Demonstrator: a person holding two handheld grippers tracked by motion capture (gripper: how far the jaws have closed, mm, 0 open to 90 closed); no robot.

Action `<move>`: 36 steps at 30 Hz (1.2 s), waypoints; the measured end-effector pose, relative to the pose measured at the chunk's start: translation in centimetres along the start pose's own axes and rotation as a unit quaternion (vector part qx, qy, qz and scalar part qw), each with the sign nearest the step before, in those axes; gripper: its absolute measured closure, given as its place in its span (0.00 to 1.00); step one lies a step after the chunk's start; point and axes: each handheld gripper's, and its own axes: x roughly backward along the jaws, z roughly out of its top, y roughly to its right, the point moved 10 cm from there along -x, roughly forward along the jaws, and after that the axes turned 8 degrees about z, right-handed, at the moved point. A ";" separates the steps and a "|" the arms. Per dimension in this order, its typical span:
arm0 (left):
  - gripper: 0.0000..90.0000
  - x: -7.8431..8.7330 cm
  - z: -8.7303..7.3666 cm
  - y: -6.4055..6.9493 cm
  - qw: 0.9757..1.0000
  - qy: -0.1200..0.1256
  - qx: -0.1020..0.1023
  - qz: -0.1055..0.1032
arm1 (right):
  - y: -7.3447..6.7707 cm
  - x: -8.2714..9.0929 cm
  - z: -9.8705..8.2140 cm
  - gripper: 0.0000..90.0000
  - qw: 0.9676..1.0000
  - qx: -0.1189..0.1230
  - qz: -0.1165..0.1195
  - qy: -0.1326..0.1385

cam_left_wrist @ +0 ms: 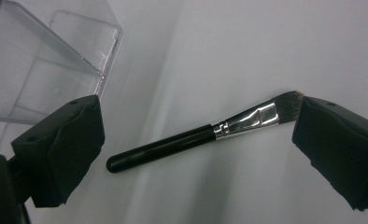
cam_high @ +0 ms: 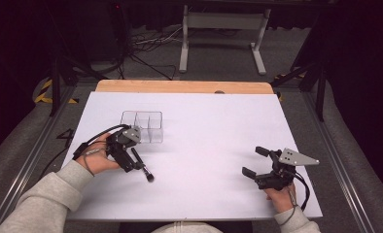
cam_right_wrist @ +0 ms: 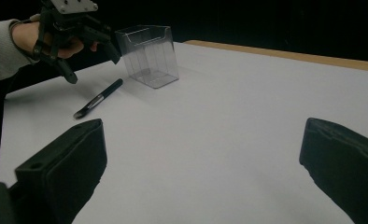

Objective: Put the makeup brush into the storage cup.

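Note:
A makeup brush (cam_left_wrist: 173, 144) with a black handle, silver ferrule and dark bristles lies flat on the white table; it also shows as brush (cam_high: 142, 166) and brush (cam_right_wrist: 98, 99). My left gripper (cam_left_wrist: 198, 123) hovers over it, open, with a jaw past each end and the bristle tip at the right jaw's edge. A clear plastic organizer (cam_high: 143, 127) stands just behind it, seen too as organizer (cam_left_wrist: 46, 60) and organizer (cam_right_wrist: 149, 56). The left gripper (cam_high: 127, 153) is at the table's left. My right gripper (cam_high: 255, 161) rests at the right, open and empty, as does gripper (cam_right_wrist: 203, 158).
A white sheet (cam_high: 204, 145) covers the table, with a wooden edge (cam_high: 180, 86) at the back. The left hand and its gripper (cam_right_wrist: 74, 32) show far off in the right gripper view. Cables and a frame stand on the floor beyond.

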 end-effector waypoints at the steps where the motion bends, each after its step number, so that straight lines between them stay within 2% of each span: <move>1: 0.04 -0.1 -0.1 -0.1 1.000 -0.003 -0.002 0.001 | 0.0 0.0 0.0 0.01 1.000 0.000 0.000 0.000; 14: 0.04 -1.4 -0.8 0.4 0.999 -0.037 -0.018 -0.006 | -0.1 -0.1 0.0 0.01 1.000 0.003 0.004 -0.002; 24: 0.04 -1.9 -1.1 0.6 0.998 -0.050 -0.020 -0.013 | -0.2 -0.1 0.0 0.01 1.000 0.002 0.006 -0.002; 26: 0.04 -2.0 -1.2 0.6 0.998 -0.051 -0.026 -0.016 | -0.2 -0.1 0.0 0.01 1.000 0.001 0.006 -0.002; 36: 0.05 -2.3 -1.4 0.6 0.998 -0.056 -0.024 -0.022 | -0.3 -0.2 0.0 0.01 1.000 0.000 0.008 -0.002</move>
